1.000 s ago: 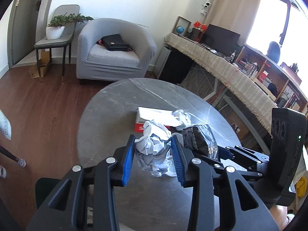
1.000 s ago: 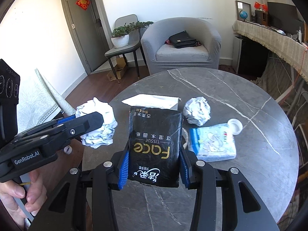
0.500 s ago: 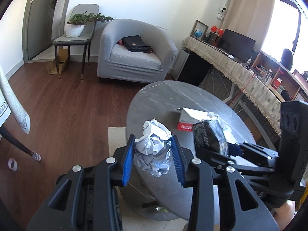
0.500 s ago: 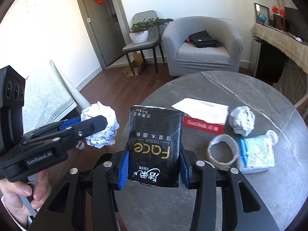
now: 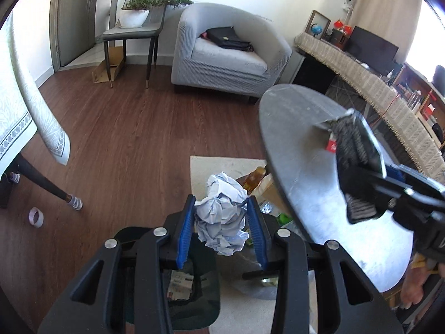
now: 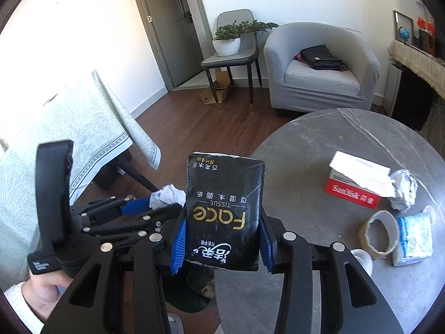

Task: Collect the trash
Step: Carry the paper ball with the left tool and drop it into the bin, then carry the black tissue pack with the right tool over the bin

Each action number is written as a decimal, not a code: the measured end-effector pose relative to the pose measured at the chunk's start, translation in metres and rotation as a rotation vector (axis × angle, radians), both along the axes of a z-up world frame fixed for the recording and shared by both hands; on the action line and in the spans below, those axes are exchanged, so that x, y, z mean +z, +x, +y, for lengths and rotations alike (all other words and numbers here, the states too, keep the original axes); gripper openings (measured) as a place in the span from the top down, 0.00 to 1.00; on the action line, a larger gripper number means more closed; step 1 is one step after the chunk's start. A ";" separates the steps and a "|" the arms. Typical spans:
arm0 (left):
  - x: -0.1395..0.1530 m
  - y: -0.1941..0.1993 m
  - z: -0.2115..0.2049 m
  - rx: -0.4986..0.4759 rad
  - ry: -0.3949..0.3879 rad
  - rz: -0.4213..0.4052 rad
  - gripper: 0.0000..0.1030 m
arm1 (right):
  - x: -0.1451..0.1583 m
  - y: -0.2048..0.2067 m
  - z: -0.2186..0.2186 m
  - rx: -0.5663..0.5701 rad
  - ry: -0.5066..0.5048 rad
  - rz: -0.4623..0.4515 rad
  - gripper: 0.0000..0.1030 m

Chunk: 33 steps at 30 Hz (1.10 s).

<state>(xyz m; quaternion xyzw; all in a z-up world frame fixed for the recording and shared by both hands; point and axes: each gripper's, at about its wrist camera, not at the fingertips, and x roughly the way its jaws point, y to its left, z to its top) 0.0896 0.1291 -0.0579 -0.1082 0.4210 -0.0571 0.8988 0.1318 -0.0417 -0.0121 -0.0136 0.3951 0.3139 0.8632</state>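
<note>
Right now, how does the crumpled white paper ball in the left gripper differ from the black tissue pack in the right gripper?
The crumpled white paper ball is pale, irregular and lumpy; the black tissue pack is dark, flat and rectangular with gold lettering. The ball bulges above the left gripper, while the pack stands tall, its print upside down, in the right gripper. The ball hangs over the floor and a dark bin, the pack at the grey round table's edge. Both are clamped between blue pads.
</note>
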 end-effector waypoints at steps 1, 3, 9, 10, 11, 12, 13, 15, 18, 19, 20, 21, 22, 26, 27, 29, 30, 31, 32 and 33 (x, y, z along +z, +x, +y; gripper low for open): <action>-0.004 -0.001 0.003 -0.001 0.003 0.010 0.61 | 0.000 0.000 0.003 0.003 0.002 -0.001 0.58; -0.015 -0.003 0.009 0.000 0.018 0.040 0.61 | 0.000 -0.001 0.012 0.013 0.004 -0.001 0.58; -0.050 -0.010 0.024 0.002 0.038 0.144 0.61 | -0.007 -0.004 0.034 0.042 -0.004 0.013 0.58; -0.055 -0.011 0.026 0.003 0.042 0.159 0.61 | -0.009 -0.005 0.037 0.046 -0.008 0.017 0.58; -0.061 -0.011 0.027 0.004 0.046 0.175 0.61 | -0.011 -0.004 0.041 0.050 -0.009 0.022 0.58; -0.068 -0.012 0.030 0.005 0.045 0.199 0.61 | -0.012 -0.003 0.043 0.053 -0.010 0.026 0.58; -0.073 -0.012 0.033 0.006 0.041 0.215 0.61 | -0.014 -0.002 0.046 0.056 -0.013 0.029 0.58; -0.083 -0.013 0.037 0.006 0.034 0.242 0.61 | -0.018 -0.001 0.053 0.063 -0.020 0.035 0.58; -0.098 -0.013 0.042 -0.001 0.056 0.287 0.61 | -0.024 0.001 0.062 0.070 -0.030 0.044 0.57; -0.101 -0.014 0.043 -0.001 0.058 0.297 0.61 | -0.026 0.001 0.065 0.072 -0.033 0.046 0.58; -0.105 -0.016 0.045 -0.001 0.058 0.307 0.61 | -0.029 0.002 0.068 0.077 -0.038 0.050 0.57; -0.109 -0.017 0.047 -0.002 0.061 0.318 0.61 | -0.031 0.002 0.071 0.080 -0.043 0.055 0.57; -0.112 -0.018 0.049 -0.002 0.064 0.325 0.61 | -0.034 0.003 0.075 0.084 -0.048 0.059 0.57; -0.126 -0.023 0.054 -0.017 0.082 0.368 0.60 | -0.043 0.004 0.088 0.101 -0.061 0.073 0.57; -0.129 -0.023 0.054 -0.017 0.094 0.378 0.60 | -0.045 0.003 0.090 0.105 -0.068 0.073 0.57; -0.135 -0.026 0.057 -0.024 0.105 0.399 0.59 | -0.052 0.003 0.094 0.110 -0.077 0.085 0.57; -0.138 -0.027 0.058 -0.027 0.109 0.406 0.58 | -0.056 0.004 0.096 0.111 -0.079 0.094 0.57; -0.138 -0.029 0.059 -0.028 0.113 0.410 0.57 | -0.058 0.004 0.096 0.113 -0.081 0.099 0.57; -0.137 -0.030 0.060 -0.032 0.113 0.410 0.56 | -0.061 0.005 0.099 0.116 -0.086 0.103 0.57; -0.135 -0.030 0.062 -0.033 0.110 0.403 0.57 | -0.062 0.003 0.101 0.119 -0.089 0.104 0.57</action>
